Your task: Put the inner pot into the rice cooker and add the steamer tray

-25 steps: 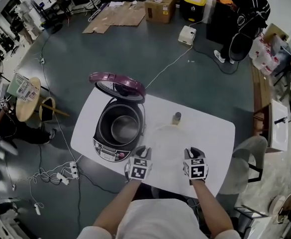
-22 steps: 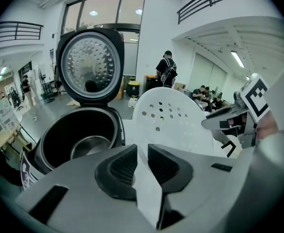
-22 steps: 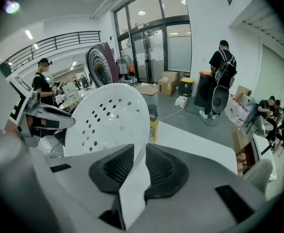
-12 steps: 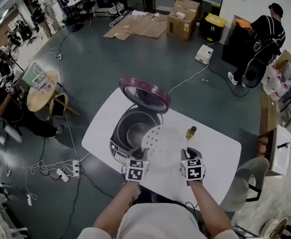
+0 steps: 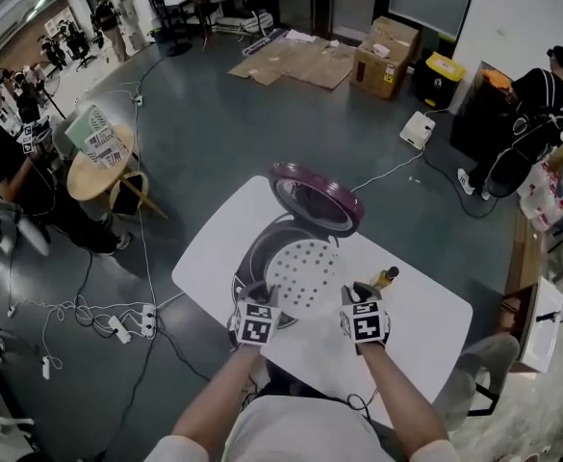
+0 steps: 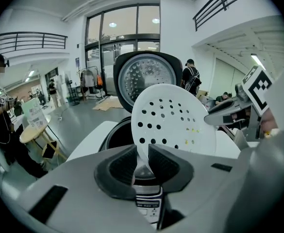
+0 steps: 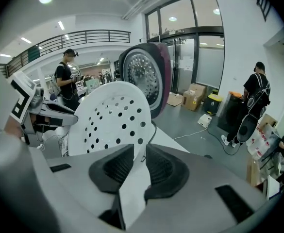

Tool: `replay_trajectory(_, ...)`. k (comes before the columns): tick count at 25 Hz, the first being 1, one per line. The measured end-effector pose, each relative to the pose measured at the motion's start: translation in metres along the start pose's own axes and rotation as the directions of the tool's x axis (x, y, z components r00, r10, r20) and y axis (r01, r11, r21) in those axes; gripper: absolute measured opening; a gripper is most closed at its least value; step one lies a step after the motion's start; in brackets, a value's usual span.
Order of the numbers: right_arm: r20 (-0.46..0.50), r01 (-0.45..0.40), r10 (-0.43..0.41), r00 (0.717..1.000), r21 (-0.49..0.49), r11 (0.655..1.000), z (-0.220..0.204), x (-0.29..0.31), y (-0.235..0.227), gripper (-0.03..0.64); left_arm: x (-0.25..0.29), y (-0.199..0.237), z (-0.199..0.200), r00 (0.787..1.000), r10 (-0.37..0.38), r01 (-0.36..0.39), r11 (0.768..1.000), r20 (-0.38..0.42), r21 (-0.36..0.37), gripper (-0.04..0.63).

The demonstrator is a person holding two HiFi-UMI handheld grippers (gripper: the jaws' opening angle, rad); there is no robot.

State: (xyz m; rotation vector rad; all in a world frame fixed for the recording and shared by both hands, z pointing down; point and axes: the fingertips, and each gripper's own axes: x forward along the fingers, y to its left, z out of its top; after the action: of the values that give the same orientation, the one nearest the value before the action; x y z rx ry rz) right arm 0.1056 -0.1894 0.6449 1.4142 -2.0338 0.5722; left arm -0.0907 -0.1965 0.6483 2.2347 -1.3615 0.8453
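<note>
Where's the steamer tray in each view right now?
Head view: steamer tray at centre, just below the open lid.
Left gripper view: tray right of centre, rising from the bottom middle.
Right gripper view: tray left of centre.
Shared landmark: the lid, behind the tray in all three.

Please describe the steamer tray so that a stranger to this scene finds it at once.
On the white table stands a rice cooker with its purple lid open. Over the cooker's mouth hangs the steamer tray: a round white disc full of small holes, unlike the slim bottle beside it.
</note>
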Motion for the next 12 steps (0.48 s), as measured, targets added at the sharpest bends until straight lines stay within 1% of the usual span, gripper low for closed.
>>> replay_trajectory(4,-0.025,-0.028,0.027,0.999,-0.025,0.999,0.013,0.022,0.014,0.092,0.008,0.026,0.002,1.000,0.019,-0.018,0.999,-0.018,0.033,0.095)
replay_trajectory(7,-0.042,-0.040,0.039,0.998,-0.037,0.999,0.021,0.039,0.021,0.092,0.015,0.042,0.000,0.998,0.019,-0.016,0.999,-0.060,0.050,0.100)
replay_trajectory(12,-0.072,-0.048,0.045,0.996,-0.040,0.998,0.027,0.064,0.033,0.095,0.027,0.066,-0.001,0.995,0.016,-0.010,0.998,-0.094,0.067,0.102)
